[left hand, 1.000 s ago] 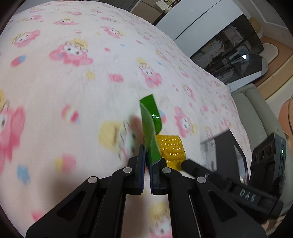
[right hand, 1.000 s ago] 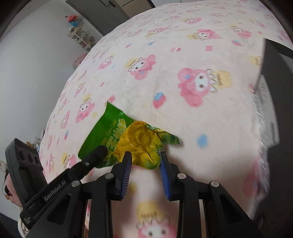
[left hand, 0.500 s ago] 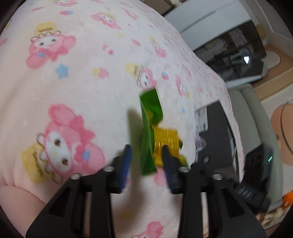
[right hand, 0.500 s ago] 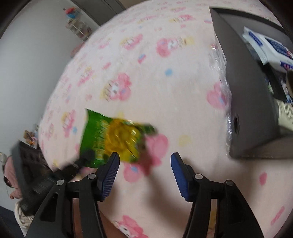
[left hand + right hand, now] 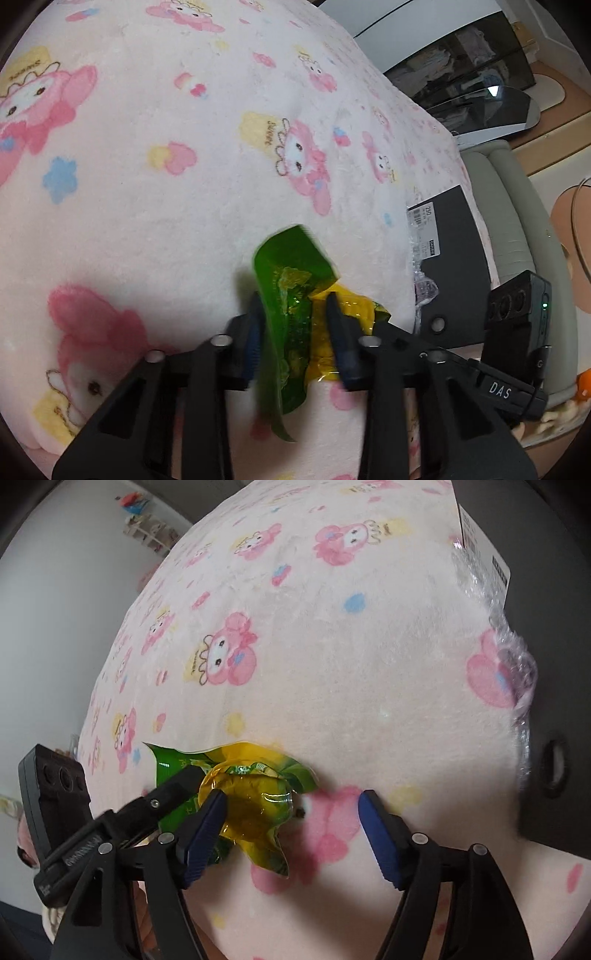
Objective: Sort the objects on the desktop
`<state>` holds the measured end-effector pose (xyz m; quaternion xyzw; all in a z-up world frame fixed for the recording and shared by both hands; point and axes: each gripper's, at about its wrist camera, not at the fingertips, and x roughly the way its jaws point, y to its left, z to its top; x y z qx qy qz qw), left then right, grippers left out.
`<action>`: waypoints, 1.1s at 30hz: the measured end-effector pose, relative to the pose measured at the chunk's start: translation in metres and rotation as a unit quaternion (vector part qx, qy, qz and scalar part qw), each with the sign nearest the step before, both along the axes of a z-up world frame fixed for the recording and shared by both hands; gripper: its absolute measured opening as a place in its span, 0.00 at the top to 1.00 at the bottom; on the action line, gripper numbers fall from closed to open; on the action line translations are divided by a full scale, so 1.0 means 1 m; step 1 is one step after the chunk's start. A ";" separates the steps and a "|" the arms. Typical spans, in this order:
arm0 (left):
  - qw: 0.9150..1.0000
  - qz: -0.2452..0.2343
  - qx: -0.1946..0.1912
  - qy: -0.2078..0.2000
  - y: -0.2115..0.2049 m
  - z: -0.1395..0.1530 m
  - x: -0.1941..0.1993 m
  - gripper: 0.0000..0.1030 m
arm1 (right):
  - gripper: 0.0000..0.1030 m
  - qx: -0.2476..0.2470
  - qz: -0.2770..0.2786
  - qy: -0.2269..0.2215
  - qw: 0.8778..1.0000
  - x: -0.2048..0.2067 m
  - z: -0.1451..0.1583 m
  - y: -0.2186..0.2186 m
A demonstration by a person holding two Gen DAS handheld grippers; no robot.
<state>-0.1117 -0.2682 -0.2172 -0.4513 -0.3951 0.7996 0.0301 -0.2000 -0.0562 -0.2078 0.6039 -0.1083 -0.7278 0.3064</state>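
Left tool (image 5: 293,332) is straddling the green-yellow snack packet (image 5: 295,317) with jaws apart on the blanket-covered counter (image 5: 184,184), right tool (image 5: 291,827) is gaping beside it, packet lying outside the black box (image 5: 454,258), so sorting unfinished.

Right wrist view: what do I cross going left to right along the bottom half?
Left tool's black camera block → green and yellow snack packet → bare pink cartoon blanket in the open right tool's gap → crinkled clear plastic wrap → black box.
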 end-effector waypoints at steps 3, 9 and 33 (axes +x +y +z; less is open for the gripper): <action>1.000 0.011 0.029 0.005 -0.002 -0.002 0.010 0.85 | 0.39 -0.007 0.011 -0.008 1.000 0.002 -0.002 -0.005; 0.999 -0.021 0.042 0.025 0.027 0.007 0.033 0.86 | 0.58 -0.015 0.049 0.011 0.999 0.027 0.021 -0.002; 0.999 0.019 -0.027 0.006 0.031 0.003 0.041 0.85 | 0.38 0.057 -0.023 0.031 0.998 0.016 0.004 0.028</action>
